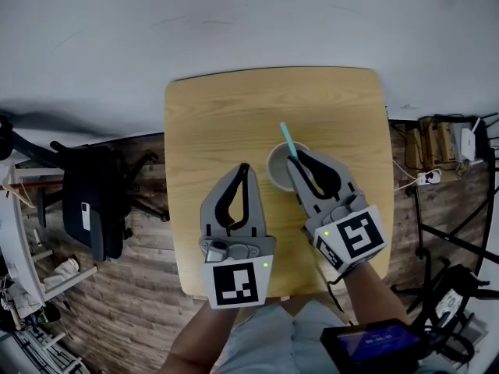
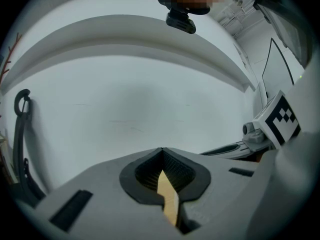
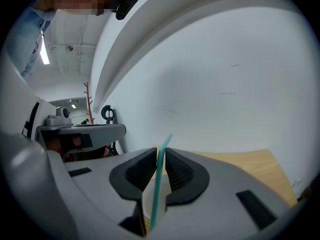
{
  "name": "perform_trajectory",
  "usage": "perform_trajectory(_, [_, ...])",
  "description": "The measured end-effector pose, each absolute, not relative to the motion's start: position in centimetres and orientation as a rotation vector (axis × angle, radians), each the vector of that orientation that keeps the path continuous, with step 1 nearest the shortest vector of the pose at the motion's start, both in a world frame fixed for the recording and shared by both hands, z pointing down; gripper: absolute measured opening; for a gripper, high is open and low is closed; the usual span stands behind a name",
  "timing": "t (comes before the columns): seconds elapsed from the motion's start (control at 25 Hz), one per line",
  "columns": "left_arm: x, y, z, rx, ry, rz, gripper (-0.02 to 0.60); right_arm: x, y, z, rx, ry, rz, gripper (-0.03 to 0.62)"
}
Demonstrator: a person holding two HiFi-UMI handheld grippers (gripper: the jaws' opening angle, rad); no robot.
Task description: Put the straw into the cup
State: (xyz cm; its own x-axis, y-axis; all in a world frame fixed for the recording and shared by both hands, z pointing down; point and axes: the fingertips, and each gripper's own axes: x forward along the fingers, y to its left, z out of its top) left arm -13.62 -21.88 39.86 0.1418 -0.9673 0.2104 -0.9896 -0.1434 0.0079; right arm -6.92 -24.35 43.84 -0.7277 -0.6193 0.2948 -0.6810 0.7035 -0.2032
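A white cup (image 1: 274, 170) stands on the round-cornered wooden table (image 1: 226, 107), right of its middle. The teal straw (image 1: 287, 136) leans up and to the left out of the cup. My right gripper (image 1: 295, 162) reaches over the cup's rim. In the right gripper view the straw (image 3: 158, 184) stands between the pads of the right gripper (image 3: 158, 151) with a thin gap at each side, so the jaws are open. My left gripper (image 1: 245, 168) hovers over the table left of the cup, its tips together and nothing held. The left gripper view shows the left gripper (image 2: 162, 150) closed.
A dark office chair (image 1: 97, 201) stands on the wooden floor left of the table. Cables, a power strip (image 1: 431, 178) and stands crowd the floor at the right. A white wall lies beyond the table's far edge.
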Motion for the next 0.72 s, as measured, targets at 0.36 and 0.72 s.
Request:
perform_trajectory(0.36, [-14.2, -21.9, 40.3, 2.241, -1.953, 0.233, -0.002, -6.1, -25.1, 43.4, 1.101, -2.732, 0.466, 0.066])
perform_trajectory(0.72, [-15.0, -21.4, 39.5, 2.221, -1.971, 0.195, -0.002, -2.7, -26.2, 40.5, 1.252, -2.736, 0.444, 0.066])
